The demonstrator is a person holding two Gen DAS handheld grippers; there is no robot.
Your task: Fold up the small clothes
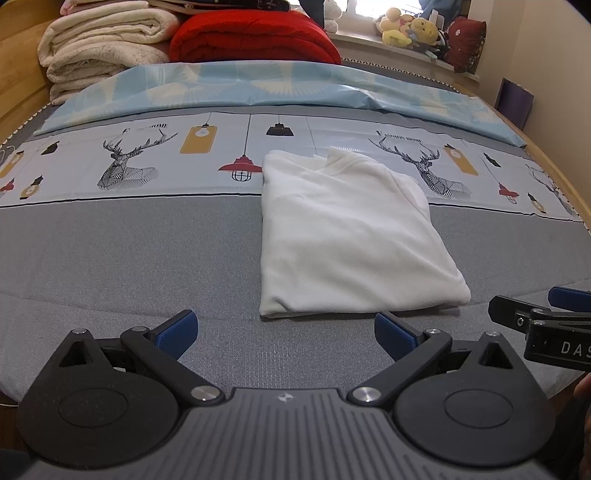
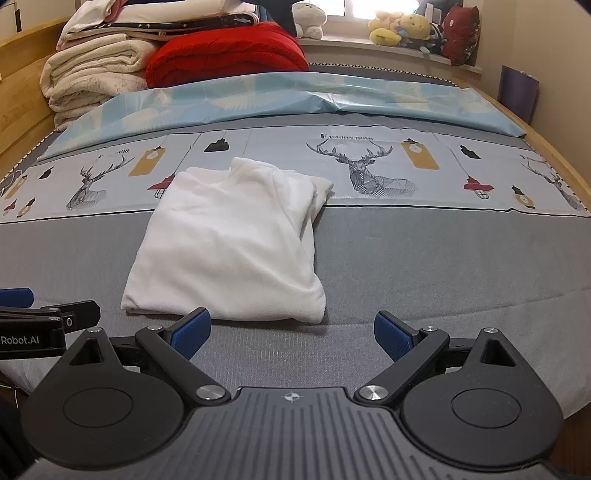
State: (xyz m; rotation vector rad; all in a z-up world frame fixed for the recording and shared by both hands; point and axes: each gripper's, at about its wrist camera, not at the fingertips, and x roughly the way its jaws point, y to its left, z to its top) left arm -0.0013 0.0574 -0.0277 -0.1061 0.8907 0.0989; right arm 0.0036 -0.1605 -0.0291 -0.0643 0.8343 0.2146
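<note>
White top (image 1: 343, 236) folded on bed (image 1: 110, 251) — both grippers (image 1: 284, 332) wide apart, empty.

Soft, even indoor lighting — strong fisheye distortion in both views.
Daylight enters through the overexposed window (image 1: 369, 7) at the far wall, blown out to white. The folded white fleece garment (image 1: 343, 236) casts only faint shadows. Frame corners vignette to black — straight edges of the wooden bed frame (image 2: 554, 155) bow outward.
</note>
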